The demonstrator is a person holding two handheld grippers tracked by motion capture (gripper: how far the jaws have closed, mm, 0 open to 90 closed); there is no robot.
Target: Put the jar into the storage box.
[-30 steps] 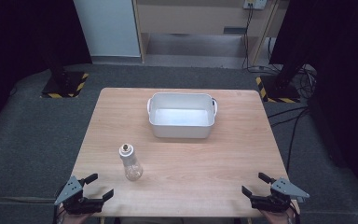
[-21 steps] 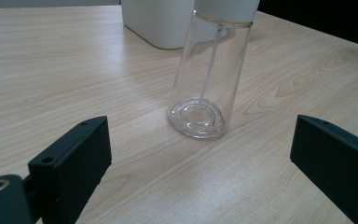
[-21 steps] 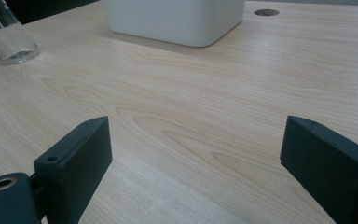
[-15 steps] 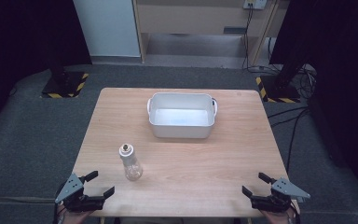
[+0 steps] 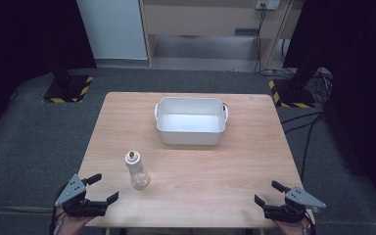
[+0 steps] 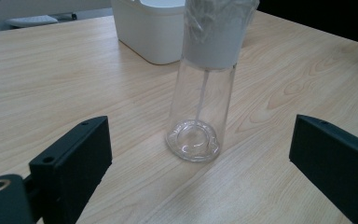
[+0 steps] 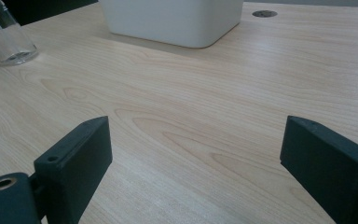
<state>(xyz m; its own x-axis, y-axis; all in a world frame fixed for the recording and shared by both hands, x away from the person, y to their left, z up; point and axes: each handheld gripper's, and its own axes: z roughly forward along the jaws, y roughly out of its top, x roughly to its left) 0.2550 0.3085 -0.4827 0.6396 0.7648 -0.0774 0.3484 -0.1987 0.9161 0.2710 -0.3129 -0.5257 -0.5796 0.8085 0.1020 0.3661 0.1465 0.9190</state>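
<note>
Standing upright on the near-left part of the desk [image 5: 235, 161], the clear bottle [image 5: 137, 171] with its grey-white upper part is waiting just ahead of the left tongs [image 5: 103, 188]. Those tongs are hovering at the desk's near-left corner with their jaws spread wide, holding nothing; in the left gripper view the bottle [image 6: 204, 93] is sitting between the two black jaws but farther off, not yet touched. The right tongs [image 5: 267, 193] are resting at the near-right corner, likewise spread apart and empty, well apart from the bottle. A white plastic tub [image 5: 191, 122] is sitting beyond the bottle, toward the far middle of the desk.

The step in hand is probably reaching for the bottle with the left tongs. Doing it well means keeping the jaws level and wide while advancing, centring the bottle between them, and closing on the clear lower body rather than the crinkled wrapped top. The glossy surface is likely slippery and the bottle tall for its base, so nudging it before closing is risking a topple.
</note>
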